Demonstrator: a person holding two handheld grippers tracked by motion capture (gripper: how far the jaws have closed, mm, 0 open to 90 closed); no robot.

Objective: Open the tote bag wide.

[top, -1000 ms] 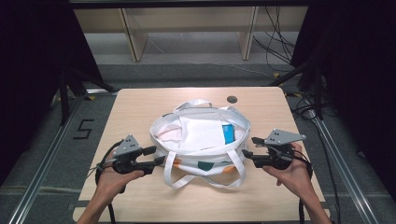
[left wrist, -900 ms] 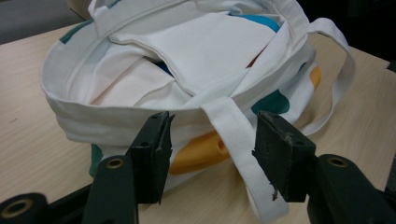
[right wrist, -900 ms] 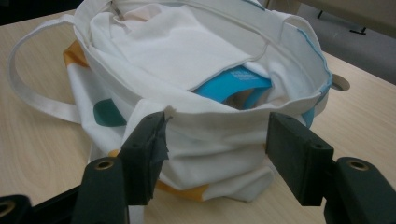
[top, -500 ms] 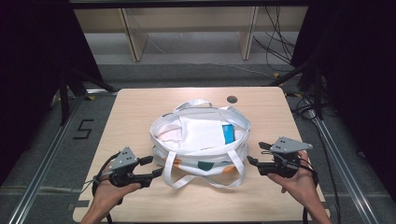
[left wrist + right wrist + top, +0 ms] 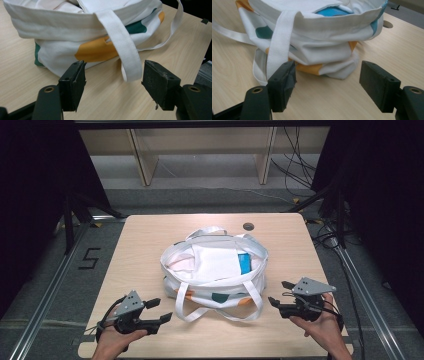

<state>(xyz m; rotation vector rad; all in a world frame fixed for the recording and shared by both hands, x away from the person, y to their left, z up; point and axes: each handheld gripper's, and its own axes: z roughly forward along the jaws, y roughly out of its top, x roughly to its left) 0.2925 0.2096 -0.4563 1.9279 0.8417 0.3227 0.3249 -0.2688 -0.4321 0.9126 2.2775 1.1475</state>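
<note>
Light wooden tabletop (image 5: 150, 245), rectangular, set over a grey floor with metal rails along both sides; small dark round disc (image 5: 248, 226) near the far edge, just beyond the bag.

White fabric tote bag (image 5: 215, 270) at the middle of the tabletop, slumped and open at the top, printed with orange, dark green and blue patches along its lower sides. Folded white material and a blue item (image 5: 243, 263) inside, the blue one toward the right rim. Two white webbing handles: one lying over the far rim, the other (image 5: 220, 307) draped down the near side and looping out onto the wood toward the person.

Left gripper (image 5: 157, 311) at the near left corner, held in a hand (image 5: 112, 345), aimed at the bag's near left side, apart from it. Fingers (image 5: 72, 85) spread wide, holding nothing; in the left gripper view, handle strap (image 5: 125, 53) hanging down the bag's front between and beyond them, untouched.

Right gripper (image 5: 279, 293) at the near right, held in the other hand (image 5: 320, 327), grey three-cornered plate on top, aimed at the bag's right end, near but not touching. Fingers (image 5: 282, 85) likewise wide apart and empty; in the right gripper view, crumpled bag corner and an orange patch (image 5: 312, 68) lying beyond the gap.
</note>
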